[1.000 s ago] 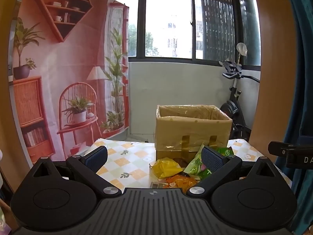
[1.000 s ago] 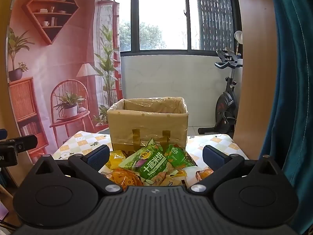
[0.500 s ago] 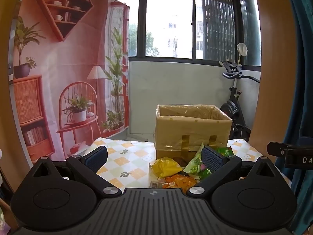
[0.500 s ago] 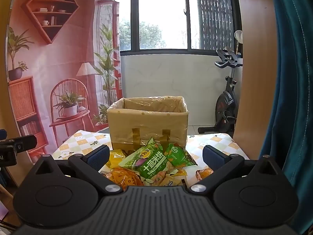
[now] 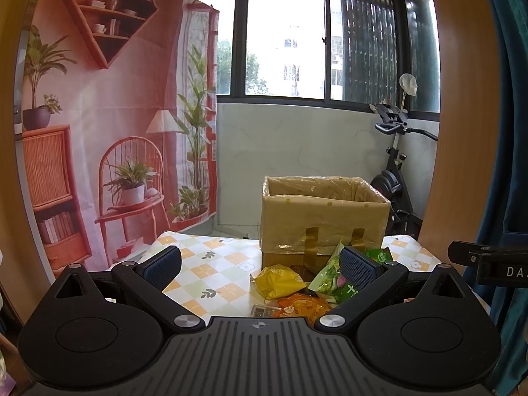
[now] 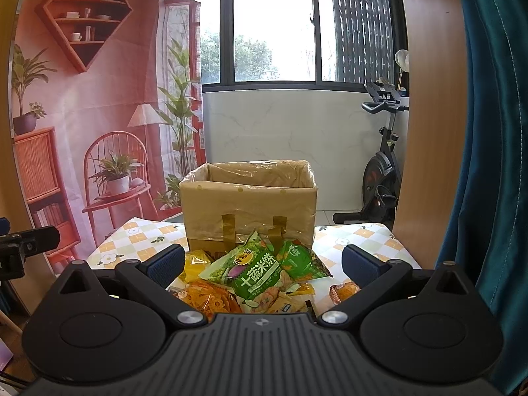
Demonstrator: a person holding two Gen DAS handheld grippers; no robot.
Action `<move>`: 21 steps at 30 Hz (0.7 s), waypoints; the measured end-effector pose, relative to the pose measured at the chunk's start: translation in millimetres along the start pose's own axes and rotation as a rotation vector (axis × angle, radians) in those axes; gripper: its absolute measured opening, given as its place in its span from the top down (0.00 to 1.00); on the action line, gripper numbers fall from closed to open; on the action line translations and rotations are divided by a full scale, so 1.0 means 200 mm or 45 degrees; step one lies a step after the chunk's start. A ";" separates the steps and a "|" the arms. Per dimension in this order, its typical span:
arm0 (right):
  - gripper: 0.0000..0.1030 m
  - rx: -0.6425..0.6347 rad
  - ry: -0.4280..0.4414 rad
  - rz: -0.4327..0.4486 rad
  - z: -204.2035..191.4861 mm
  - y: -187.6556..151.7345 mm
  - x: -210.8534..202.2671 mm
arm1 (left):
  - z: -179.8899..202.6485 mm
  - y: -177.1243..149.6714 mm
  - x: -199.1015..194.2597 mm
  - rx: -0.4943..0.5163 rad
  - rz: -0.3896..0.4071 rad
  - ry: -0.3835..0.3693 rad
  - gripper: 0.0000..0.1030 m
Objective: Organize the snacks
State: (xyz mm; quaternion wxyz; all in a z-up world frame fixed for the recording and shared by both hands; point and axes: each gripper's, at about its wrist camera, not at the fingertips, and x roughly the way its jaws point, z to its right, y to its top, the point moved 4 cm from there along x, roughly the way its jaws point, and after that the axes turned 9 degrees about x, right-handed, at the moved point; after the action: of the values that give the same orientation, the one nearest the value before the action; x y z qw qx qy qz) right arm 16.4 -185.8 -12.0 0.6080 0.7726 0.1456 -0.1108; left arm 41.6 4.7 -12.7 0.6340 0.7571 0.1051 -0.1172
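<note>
Nothing shifted since a second earlier. Left gripper (image 5: 260, 264) and right gripper (image 6: 262, 262): jaws wide apart, empty. Snack packets (image 6: 254, 277) heaped at lower centre, before the cardboard box (image 6: 249, 208). Sorting apparently not begun.

Left wrist view: looks forward and level along its own fingers, set back from the table (image 5: 211, 274), with the box (image 5: 325, 217) right of centre. Right wrist view: same heading from further right, box (image 6: 249, 209) centred, snack pile (image 6: 254, 275) just ahead. Both views share box, pile (image 5: 297, 283), table (image 6: 359, 241), window and backdrop.
</note>
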 end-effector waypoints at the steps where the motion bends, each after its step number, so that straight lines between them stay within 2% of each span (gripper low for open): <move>1: 0.00 0.000 -0.001 0.000 0.00 0.00 0.00 | 0.00 0.00 0.00 0.000 0.000 0.000 0.00; 21: 0.00 0.000 -0.005 -0.002 0.01 -0.01 0.01 | 0.00 0.00 0.00 0.000 -0.008 -0.005 0.00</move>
State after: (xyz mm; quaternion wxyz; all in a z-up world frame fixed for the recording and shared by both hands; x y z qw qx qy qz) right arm 17.8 -187.3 -14.2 0.6083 0.7721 0.1449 -0.1129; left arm 42.1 4.5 -12.9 0.6340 0.7565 0.1061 -0.1206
